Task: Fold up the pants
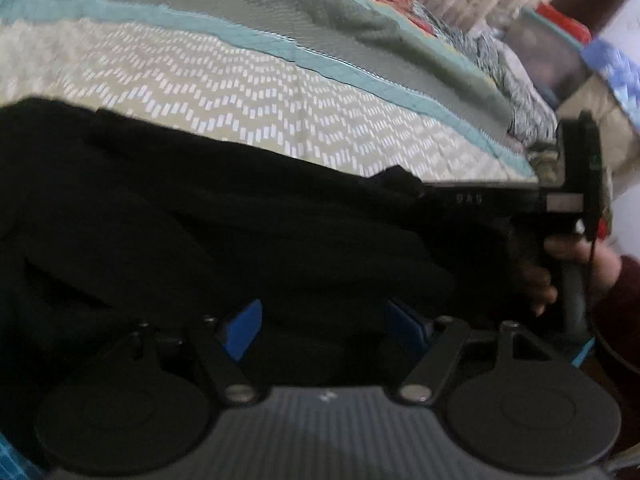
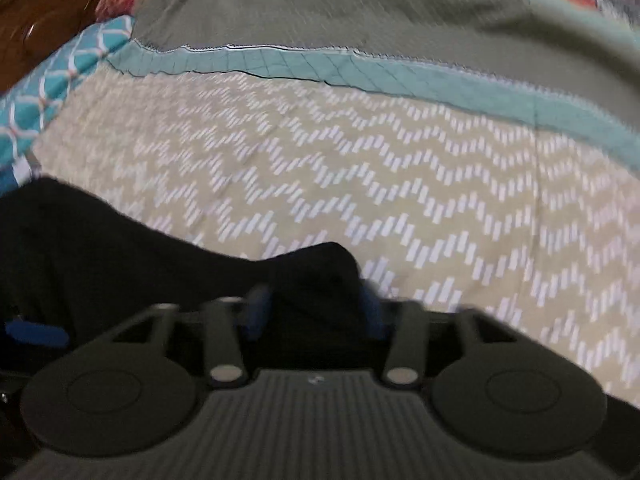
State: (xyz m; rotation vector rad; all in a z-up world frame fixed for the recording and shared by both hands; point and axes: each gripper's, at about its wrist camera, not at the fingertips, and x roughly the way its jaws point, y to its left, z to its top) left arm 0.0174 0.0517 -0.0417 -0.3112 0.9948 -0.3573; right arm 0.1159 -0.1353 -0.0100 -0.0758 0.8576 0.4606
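The black pants (image 1: 180,220) lie bunched on a beige zigzag-patterned bedspread (image 1: 280,112). In the left wrist view my left gripper (image 1: 324,328) has its blue fingers (image 1: 244,330) buried in the black cloth, which fills the gap between them. The right gripper (image 1: 404,184) shows at the right of that view, shut on an edge of the pants, with a hand on its handle. In the right wrist view the right gripper (image 2: 316,312) holds a raised fold of the pants (image 2: 316,272) between its blue fingers (image 2: 258,312). Both views are blurred.
The bedspread (image 2: 440,200) stretches ahead, bordered by a teal strip (image 2: 360,72) and a grey-green blanket (image 2: 360,8). A teal patterned pillow (image 2: 60,80) lies at the left. Colourful bedding and boxes (image 1: 560,52) stand at the far right.
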